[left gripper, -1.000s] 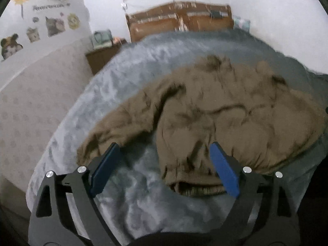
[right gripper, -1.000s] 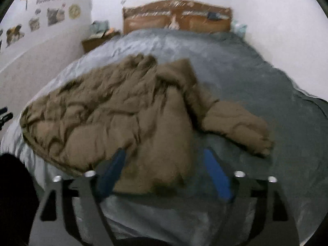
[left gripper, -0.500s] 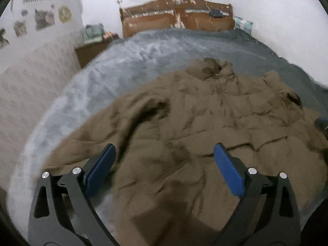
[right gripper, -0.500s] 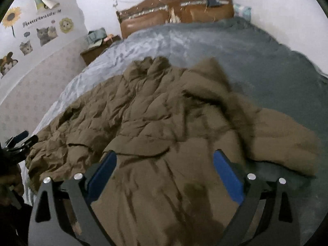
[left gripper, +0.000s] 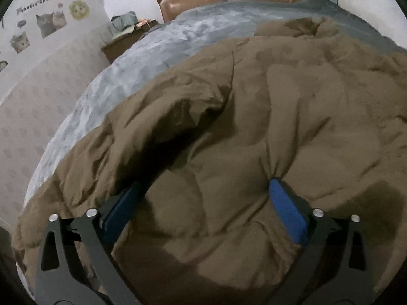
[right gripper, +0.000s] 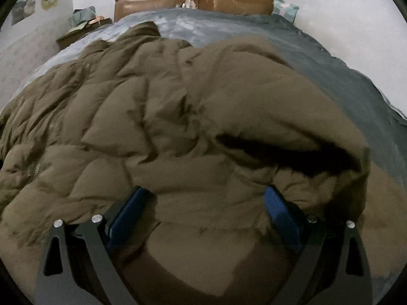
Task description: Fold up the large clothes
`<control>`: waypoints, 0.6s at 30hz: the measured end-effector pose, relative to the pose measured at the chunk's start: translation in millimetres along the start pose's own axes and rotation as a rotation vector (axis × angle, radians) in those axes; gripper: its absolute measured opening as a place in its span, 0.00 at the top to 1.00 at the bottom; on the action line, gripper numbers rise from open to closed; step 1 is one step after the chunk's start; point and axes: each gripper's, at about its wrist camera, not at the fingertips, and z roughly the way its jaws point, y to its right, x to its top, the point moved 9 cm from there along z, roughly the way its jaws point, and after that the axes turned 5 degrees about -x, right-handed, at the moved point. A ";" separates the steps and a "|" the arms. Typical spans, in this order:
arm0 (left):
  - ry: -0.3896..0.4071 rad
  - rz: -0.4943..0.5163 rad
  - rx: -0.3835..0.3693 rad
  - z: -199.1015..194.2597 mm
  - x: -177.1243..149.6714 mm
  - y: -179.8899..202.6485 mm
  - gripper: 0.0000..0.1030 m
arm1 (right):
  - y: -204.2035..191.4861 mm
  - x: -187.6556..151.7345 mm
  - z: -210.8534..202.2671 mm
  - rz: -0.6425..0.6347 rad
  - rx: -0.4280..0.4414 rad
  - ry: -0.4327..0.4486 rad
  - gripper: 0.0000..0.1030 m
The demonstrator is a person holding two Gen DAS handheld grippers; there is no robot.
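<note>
A large brown quilted jacket (left gripper: 279, 106) lies spread on the grey bed and also fills the right wrist view (right gripper: 165, 117). My left gripper (left gripper: 203, 203) is open, its blue pads pressed into the jacket's near edge, with padded fabric bulging between them. My right gripper (right gripper: 203, 203) is open too, its pads sunk into the jacket's near hem beside a folded-over sleeve (right gripper: 292, 117). A zipper (right gripper: 38, 165) runs along the jacket's left part. The jacket's collar (right gripper: 145, 31) points toward the headboard.
The grey bed cover (left gripper: 142, 58) (right gripper: 343, 76) shows left of and beyond the jacket. A brown wooden headboard (right gripper: 193, 0) stands at the back. A nightstand (left gripper: 127, 38) with clutter sits at the left by a wall with cat stickers (left gripper: 48, 23).
Both grippers have moved forward and down from above the bed onto the jacket's near edge. Fabric now sits between the open fingers of each.
</note>
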 end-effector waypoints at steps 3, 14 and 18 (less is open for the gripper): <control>0.004 -0.024 -0.020 2.6 -7.9 -1.7 0.03 | -0.6 -2.2 1.7 0.001 0.006 0.000 0.07; 0.160 -0.130 -0.010 -127.1 -16.6 -61.7 0.05 | -8.1 21.2 -107.8 0.034 0.079 0.151 0.04; 0.133 -0.114 0.135 -153.2 -41.6 -118.0 0.05 | -18.7 19.6 -152.5 0.064 0.139 0.216 0.04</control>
